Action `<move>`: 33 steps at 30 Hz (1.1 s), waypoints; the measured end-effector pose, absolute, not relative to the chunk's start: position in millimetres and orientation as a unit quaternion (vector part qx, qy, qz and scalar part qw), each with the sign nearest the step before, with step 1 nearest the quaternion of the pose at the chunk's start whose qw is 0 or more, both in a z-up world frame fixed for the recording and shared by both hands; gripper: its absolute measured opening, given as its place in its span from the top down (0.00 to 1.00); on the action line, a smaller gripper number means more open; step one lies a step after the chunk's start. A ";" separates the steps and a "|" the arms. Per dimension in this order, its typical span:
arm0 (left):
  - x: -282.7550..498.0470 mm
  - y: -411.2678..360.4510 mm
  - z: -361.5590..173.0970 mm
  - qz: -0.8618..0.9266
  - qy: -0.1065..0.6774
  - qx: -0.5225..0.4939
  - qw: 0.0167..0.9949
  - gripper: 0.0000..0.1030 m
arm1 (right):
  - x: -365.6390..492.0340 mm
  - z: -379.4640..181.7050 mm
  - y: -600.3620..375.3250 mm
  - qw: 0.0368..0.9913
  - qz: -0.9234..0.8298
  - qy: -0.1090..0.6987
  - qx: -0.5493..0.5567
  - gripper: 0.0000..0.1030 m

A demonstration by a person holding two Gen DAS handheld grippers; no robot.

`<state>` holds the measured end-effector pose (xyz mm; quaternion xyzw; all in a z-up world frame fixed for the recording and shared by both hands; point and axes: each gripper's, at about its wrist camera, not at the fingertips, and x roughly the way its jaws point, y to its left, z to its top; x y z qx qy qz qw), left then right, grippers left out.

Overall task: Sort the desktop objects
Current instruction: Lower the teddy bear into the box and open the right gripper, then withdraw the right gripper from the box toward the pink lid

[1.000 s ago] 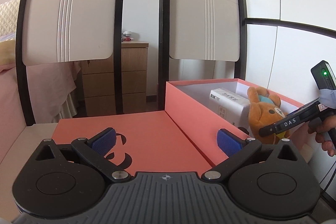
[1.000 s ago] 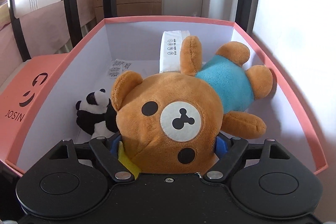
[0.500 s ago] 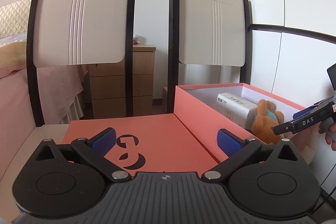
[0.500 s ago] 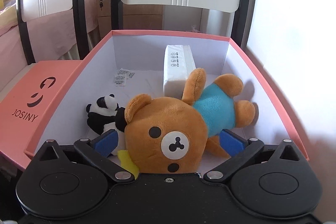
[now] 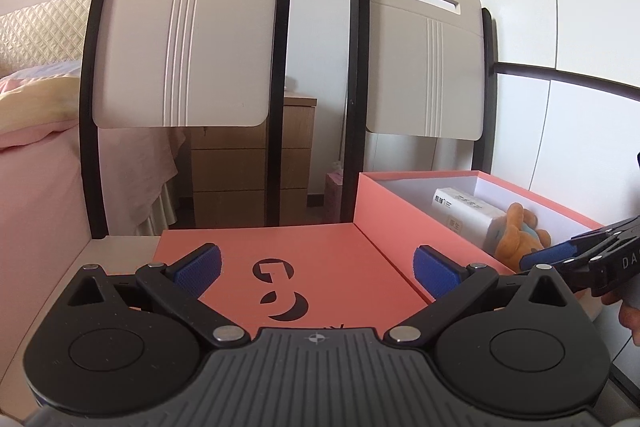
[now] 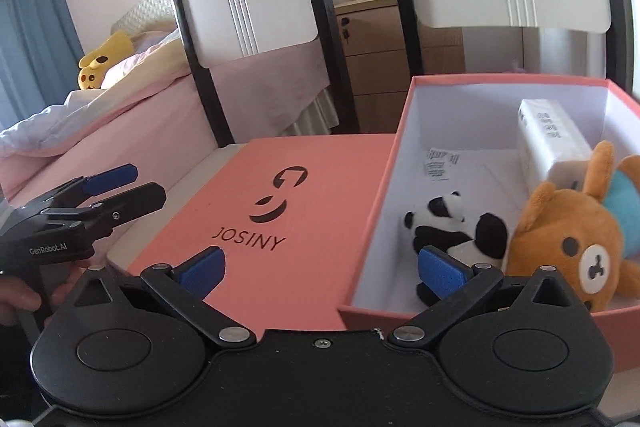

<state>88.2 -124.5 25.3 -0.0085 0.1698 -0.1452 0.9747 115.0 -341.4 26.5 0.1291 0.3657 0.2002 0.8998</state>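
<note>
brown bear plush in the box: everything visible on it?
The brown bear plush is fuzzy orange-brown fabric with a white muzzle patch, black eyes and nose, and a turquoise shirt. It lies tipped over inside the pink box, head nearest the right wrist camera. The panda plush and white carton flank it. No gripper holds it.

A home bedroom, bed (image 6: 100,131) with pink bedding and quilted headboard, yellow plush toy (image 6: 105,61) on the pillow, wooden drawer unit (image 5: 250,163) (three drawers), two white chairs (image 5: 186,51) with black frames, blue curtain (image 6: 32,39)
</note>
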 end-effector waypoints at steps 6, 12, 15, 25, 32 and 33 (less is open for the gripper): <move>87.9 -107.8 28.2 -0.135 0.171 -0.025 0.976 0.00 | 126.0 21.2 -322.5 0.886 0.218 0.379 0.156 0.00; 86.5 -95.7 30.7 -0.134 0.169 -0.035 0.976 0.00 | 132.2 22.0 -315.5 0.881 0.204 0.389 0.176 0.00; 86.1 -91.0 31.1 -0.133 0.168 -0.035 0.976 0.00 | 133.5 20.6 -311.1 0.878 0.210 0.390 0.181 0.00; 82.9 -83.2 32.1 -0.118 0.170 -0.026 0.978 0.00 | 127.0 20.0 -296.1 0.864 0.270 0.395 0.157 0.00; 82.7 -78.1 32.5 -0.098 0.180 -0.004 0.979 0.00 | 116.1 29.2 -296.0 0.875 0.264 0.373 0.159 0.00; 82.6 -77.4 32.5 -0.095 0.181 -0.001 0.979 0.00 | 112.5 33.4 -297.1 0.880 0.263 0.362 0.159 0.00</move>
